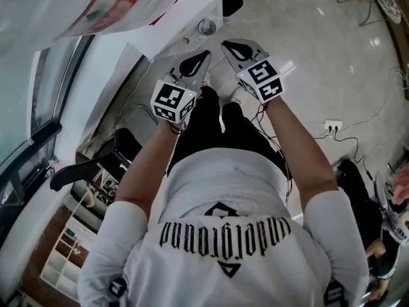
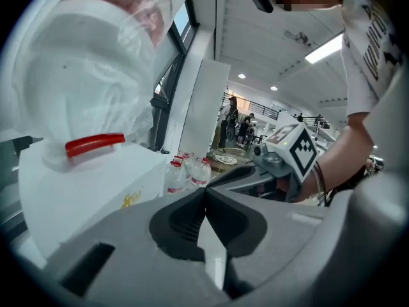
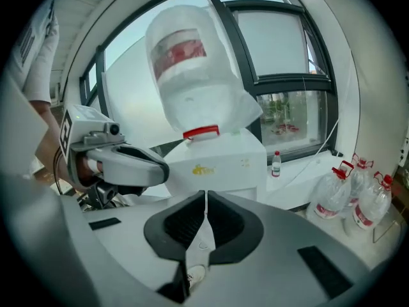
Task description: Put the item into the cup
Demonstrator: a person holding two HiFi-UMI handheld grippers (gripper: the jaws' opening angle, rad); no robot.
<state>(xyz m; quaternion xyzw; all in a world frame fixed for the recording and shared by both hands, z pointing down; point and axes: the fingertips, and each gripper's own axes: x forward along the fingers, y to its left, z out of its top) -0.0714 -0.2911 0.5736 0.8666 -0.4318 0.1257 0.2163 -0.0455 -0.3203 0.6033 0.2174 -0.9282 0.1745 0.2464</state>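
Note:
Both grippers are held side by side at chest height, pointing at a white water dispenser [image 1: 171,25] [image 3: 220,162] [image 2: 89,187]. My left gripper [image 1: 204,56] [image 2: 204,192] is shut, its jaws meeting with nothing between them. My right gripper [image 1: 226,44] [image 3: 205,196] is shut too and holds nothing. A small round cup-like thing [image 1: 206,26] sits at the dispenser's edge, just beyond the two tips. I see no loose item in any view. Each gripper shows in the other's view: the right gripper's marker cube [image 2: 295,148] and the left gripper's body [image 3: 124,162].
A large upturned bottle wrapped in clear plastic [image 3: 192,62] [image 2: 96,75] tops the dispenser, with a red handle [image 3: 201,132] below it. Several water jugs [image 3: 348,197] [image 2: 190,171] stand on the floor. A black chair [image 1: 86,168] is at the left, a power strip [image 1: 332,126] at the right.

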